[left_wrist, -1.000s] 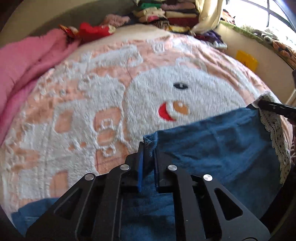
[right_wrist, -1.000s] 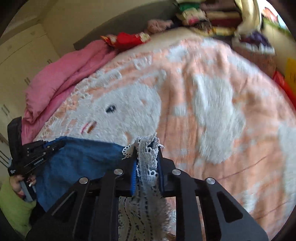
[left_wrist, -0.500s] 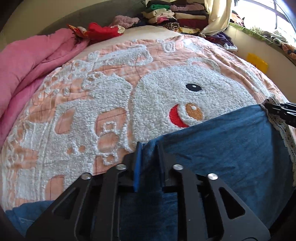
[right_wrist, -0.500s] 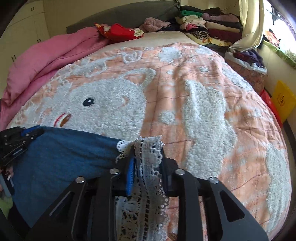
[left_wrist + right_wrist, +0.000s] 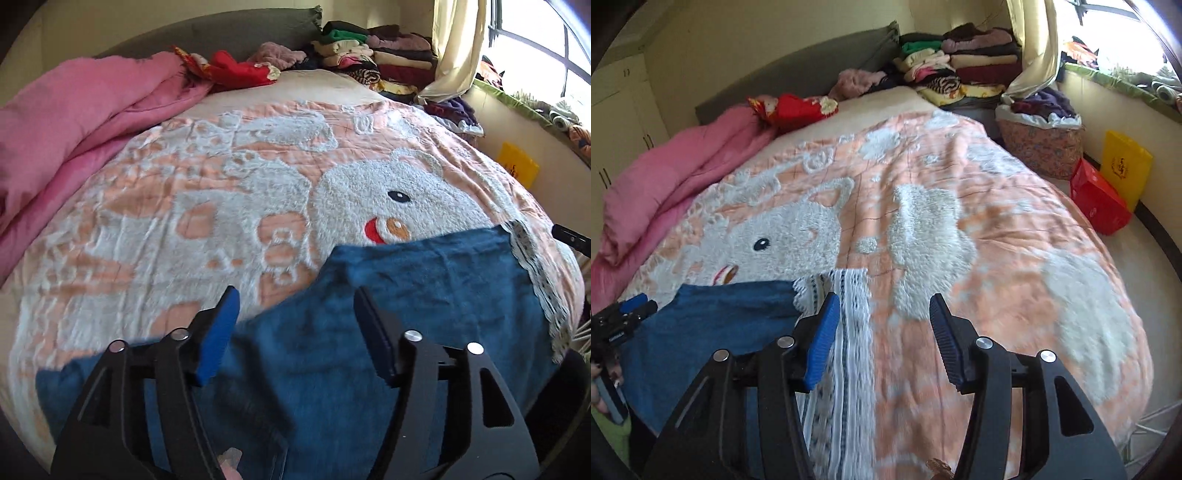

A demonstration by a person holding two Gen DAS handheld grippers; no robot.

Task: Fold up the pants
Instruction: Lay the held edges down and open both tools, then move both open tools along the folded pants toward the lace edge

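Observation:
Blue denim pants with a white lace hem lie folded flat on the peach bear blanket. My left gripper hangs over the near left corner of the fold, its jaws opening and its blue pads clear of the cloth. In the right wrist view the same pants and lace hem lie under my right gripper. Its jaws are opening too, and the lace runs loose between them. The left gripper shows at the left edge there, and the right gripper's tip in the left wrist view.
A pink duvet is bunched along the bed's left side. Red cloth and stacked folded clothes sit by the headboard. A filled laundry basket, a red bag and a yellow bag stand on the floor to the right.
Both grippers were shut on the pants, the left on the denim corner and the right on the lace hem. Both have let go, opened and drawn back, and the pants now lie flat.

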